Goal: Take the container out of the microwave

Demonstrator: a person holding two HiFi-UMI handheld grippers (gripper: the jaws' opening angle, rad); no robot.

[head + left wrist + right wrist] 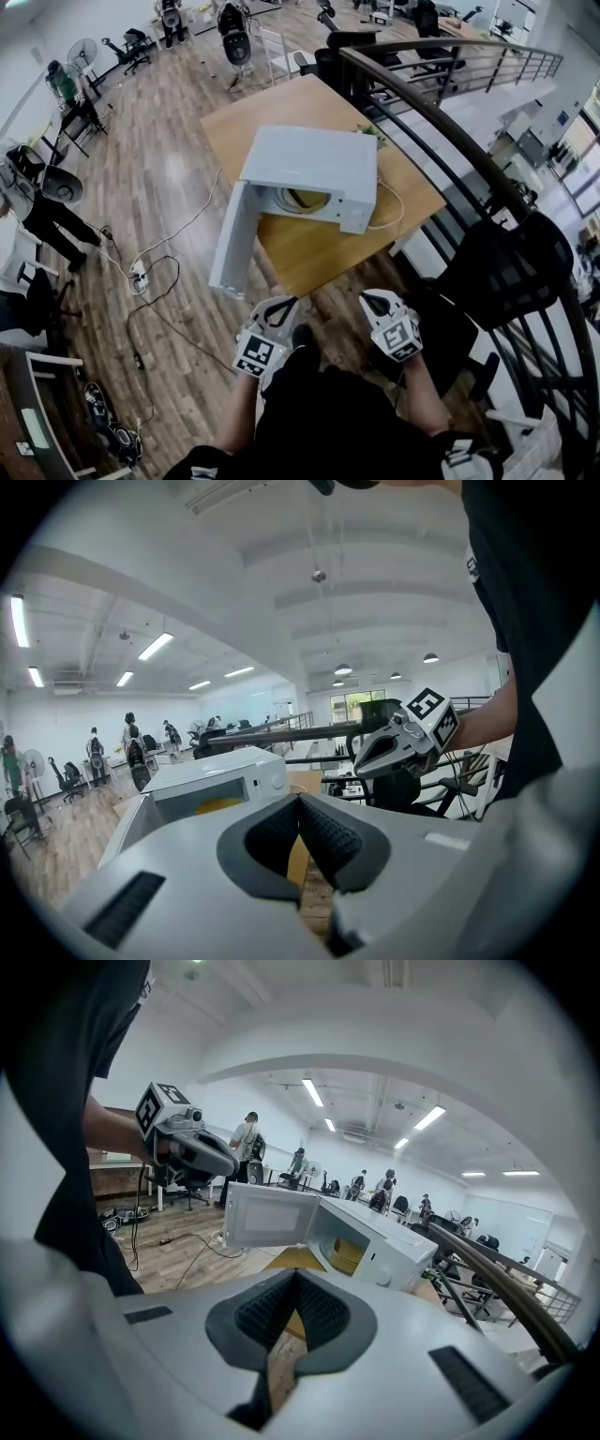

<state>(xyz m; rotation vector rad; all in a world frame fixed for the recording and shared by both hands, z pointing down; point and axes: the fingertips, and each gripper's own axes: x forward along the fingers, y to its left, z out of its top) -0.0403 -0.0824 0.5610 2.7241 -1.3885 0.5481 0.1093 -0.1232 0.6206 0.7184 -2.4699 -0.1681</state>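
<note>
Left gripper [284, 307] and right gripper [376, 301] are pinched together, empty; spread one wide, then reach level into the open microwave [309, 164] for the yellow container [302, 198].

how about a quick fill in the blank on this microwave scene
The door of the microwave stands ____.
The container inside it is ____ in colour.
The microwave sits on a ____ table.
The left gripper and the right gripper both have their jaws ____, with nothing between them.
Missing words: open; yellow; wooden; shut
</note>
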